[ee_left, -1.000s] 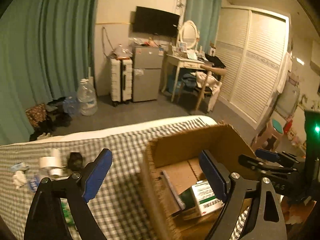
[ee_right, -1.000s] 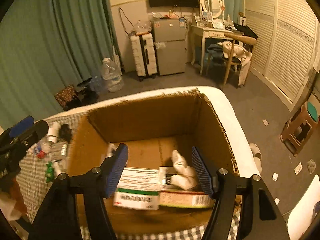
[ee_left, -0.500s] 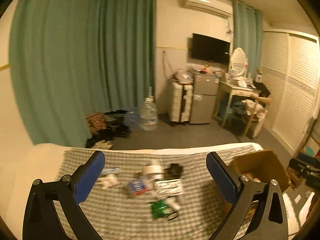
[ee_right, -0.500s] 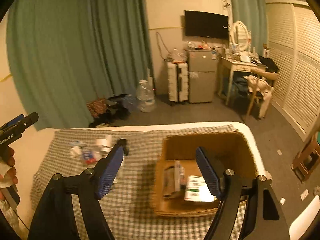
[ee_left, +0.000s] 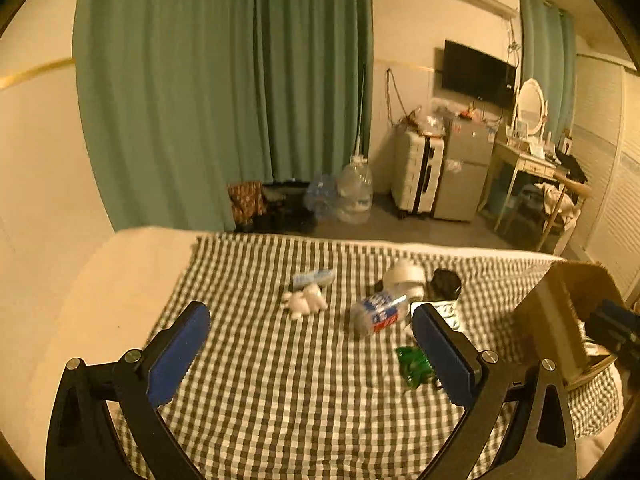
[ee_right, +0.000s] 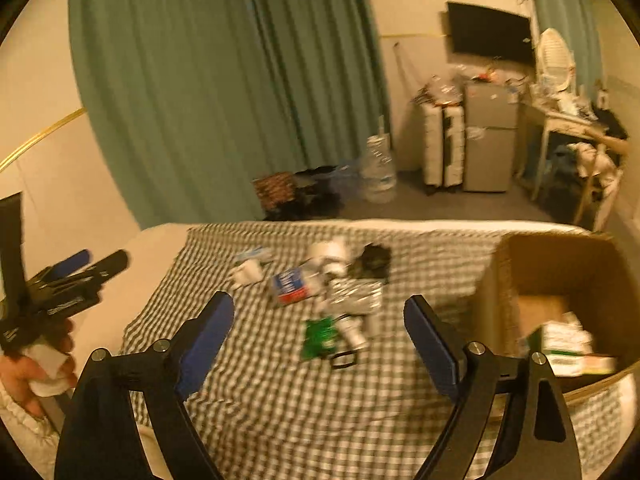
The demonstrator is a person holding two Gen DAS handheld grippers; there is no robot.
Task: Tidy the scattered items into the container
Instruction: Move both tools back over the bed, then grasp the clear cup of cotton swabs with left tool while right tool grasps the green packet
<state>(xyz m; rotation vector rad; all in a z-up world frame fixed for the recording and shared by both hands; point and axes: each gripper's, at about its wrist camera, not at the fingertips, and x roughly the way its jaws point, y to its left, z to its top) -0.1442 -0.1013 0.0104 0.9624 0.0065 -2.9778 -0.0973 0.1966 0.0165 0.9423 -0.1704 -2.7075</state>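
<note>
Both tongs hung empty over the checked bed [ee_left: 280, 400], the left tongs [ee_left: 310, 354] spread wide, the right tongs [ee_right: 318, 338] opening, near the cardboard box [ee_right: 560, 264].

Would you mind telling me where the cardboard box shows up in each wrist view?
Left wrist: cardboard box at the right edge, partly cut off, on the checked blanket.
Right wrist: cardboard box at the right, open top showing packets inside.
Shared landmark: the blue-and-red packet among the scattered items.
</note>
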